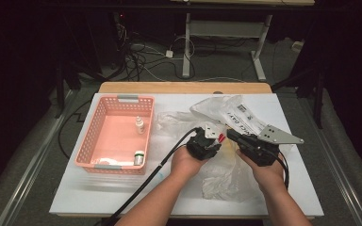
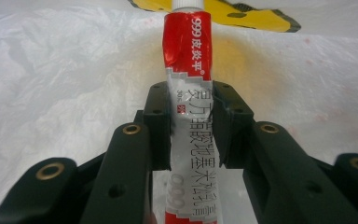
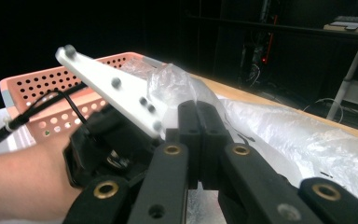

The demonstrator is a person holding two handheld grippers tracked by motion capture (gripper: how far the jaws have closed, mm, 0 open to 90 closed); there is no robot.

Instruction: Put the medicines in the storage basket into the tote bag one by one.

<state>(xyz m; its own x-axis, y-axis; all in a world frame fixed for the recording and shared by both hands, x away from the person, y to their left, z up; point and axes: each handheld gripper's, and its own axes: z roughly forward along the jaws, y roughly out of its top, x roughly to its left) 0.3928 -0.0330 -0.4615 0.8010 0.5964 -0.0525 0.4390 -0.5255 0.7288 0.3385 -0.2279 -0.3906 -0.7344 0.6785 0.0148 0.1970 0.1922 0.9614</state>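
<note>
Left gripper [image 2: 192, 112] clamps a red-and-silver ointment tube [image 2: 190, 88] across its middle, held over the clear plastic bag [image 1: 226, 174] at table centre. Right gripper [image 3: 198, 109], jaws pressed together, pinches a fold of that bag's film. Well to the left, the pink perforated basket [image 1: 90, 136] contains two small white bottles [image 1: 140, 124], one upright, one near the front wall.

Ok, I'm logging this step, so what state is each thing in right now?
Left hand-held gripper: shut on the red and white tube.
Red and white tube: clamped, cap on.
Right hand-held gripper: shut on the clear plastic bag.
Clear plastic bag: crumpled, pinched.
Pink basket: upright, holding two small bottles.
</note>
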